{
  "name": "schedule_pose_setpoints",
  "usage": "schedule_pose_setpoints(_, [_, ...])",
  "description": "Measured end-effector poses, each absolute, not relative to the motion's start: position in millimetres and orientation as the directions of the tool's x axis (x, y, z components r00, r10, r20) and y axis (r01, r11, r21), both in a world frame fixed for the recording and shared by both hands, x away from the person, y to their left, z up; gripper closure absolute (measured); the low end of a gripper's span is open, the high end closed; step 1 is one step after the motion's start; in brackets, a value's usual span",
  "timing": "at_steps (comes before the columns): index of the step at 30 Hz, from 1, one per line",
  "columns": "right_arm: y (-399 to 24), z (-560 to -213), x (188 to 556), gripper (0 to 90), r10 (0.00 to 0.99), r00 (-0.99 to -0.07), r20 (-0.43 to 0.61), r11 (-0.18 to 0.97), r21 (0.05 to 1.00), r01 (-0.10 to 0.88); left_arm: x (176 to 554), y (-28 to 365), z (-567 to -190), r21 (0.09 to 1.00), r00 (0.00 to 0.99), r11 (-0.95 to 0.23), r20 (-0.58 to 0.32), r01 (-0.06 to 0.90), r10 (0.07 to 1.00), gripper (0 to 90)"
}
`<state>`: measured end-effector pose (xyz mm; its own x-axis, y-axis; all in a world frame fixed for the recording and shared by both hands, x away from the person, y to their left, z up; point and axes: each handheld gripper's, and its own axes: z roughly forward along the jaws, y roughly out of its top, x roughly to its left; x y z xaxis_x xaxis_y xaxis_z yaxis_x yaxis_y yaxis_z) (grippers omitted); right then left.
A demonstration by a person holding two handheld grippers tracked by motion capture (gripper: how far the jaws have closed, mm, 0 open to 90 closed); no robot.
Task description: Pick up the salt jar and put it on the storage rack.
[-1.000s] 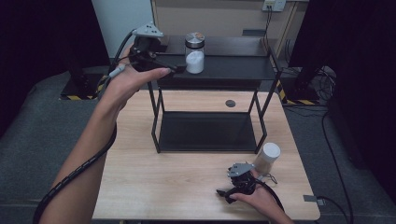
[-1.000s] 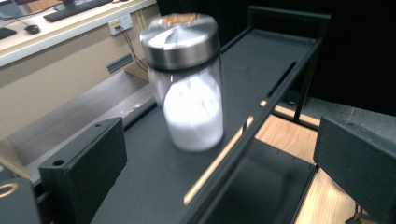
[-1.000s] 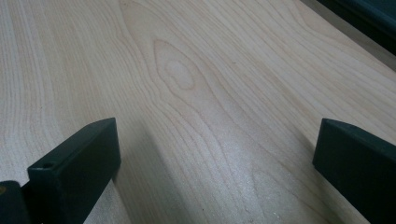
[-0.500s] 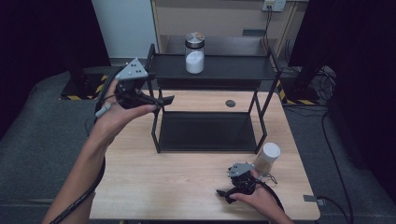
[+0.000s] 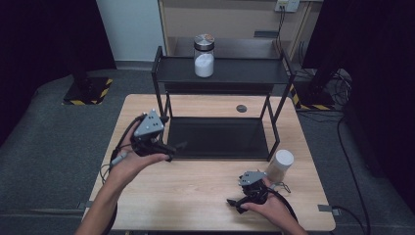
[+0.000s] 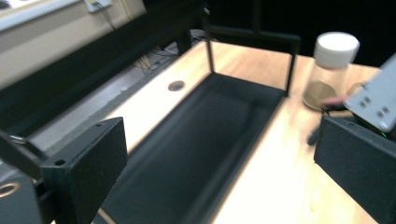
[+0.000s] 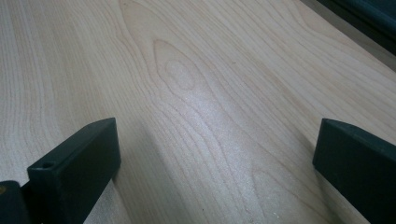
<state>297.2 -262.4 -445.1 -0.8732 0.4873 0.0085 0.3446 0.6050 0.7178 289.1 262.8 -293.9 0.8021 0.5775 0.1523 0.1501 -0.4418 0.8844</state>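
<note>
A glass jar of white powder (image 5: 204, 55) with a metal lid stands on the top shelf of the black rack (image 5: 244, 72). A second jar (image 5: 280, 165), white-lidded with brown contents, stands on the table at the front right; the left gripper view shows this jar (image 6: 332, 65) beyond the rack's lower tray (image 6: 196, 135). My left gripper (image 5: 175, 148) hovers at the tray's left front corner, open and empty (image 6: 219, 154). My right gripper (image 5: 236, 201) rests low on the table just left of the brown jar, open, with bare wood between its jaws (image 7: 215, 149).
The wooden table (image 5: 195, 196) has a small round hole (image 5: 241, 108) behind the rack. The rack's thin black posts (image 5: 271, 132) frame the lower tray. Cables trail from both grippers. Grey floor and dark curtains surround the table.
My left gripper has come down from the left end of the top shelf and back toward the person, to the lower tray's left front corner. The right gripper and both jars have stayed put.
</note>
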Motion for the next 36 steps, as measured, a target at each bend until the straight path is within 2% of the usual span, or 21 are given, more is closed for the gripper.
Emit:
schedule_pose_setpoints(10, [-262.4, -445.1, 297.1, 1.4, 0.488, -0.873, 0.009, 0.605, 0.718, 0.345, 278.5, 240.6, -347.1, 0.856, 0.826, -0.489, 0.146, 0.171, 0.544, 2.4])
schedule_pose_setpoints(20, [-262.4, -445.1, 297.1, 1.4, 0.488, -0.873, 0.009, 0.605, 0.718, 0.345, 281.5, 224.3, -408.3, 0.777, 0.84, -0.56, 0.074, 0.289, 0.537, 2.9])
schedule_pose_setpoints(25, [-262.4, -445.1, 297.1, 1.4, 0.488, -0.873, 0.009, 0.605, 0.718, 0.345, 284.8, 221.4, -424.7, 0.74, 0.847, -0.589, 0.048, 0.326, 0.529, 3.2])
schedule_pose_setpoints(36, [-262.4, -445.1, 297.1, 1.4, 0.488, -0.873, 0.009, 0.605, 0.718, 0.345, 287.1, 221.0, -440.8, 0.706, 0.851, -0.621, 0.05, 0.34, 0.523, 3.3])
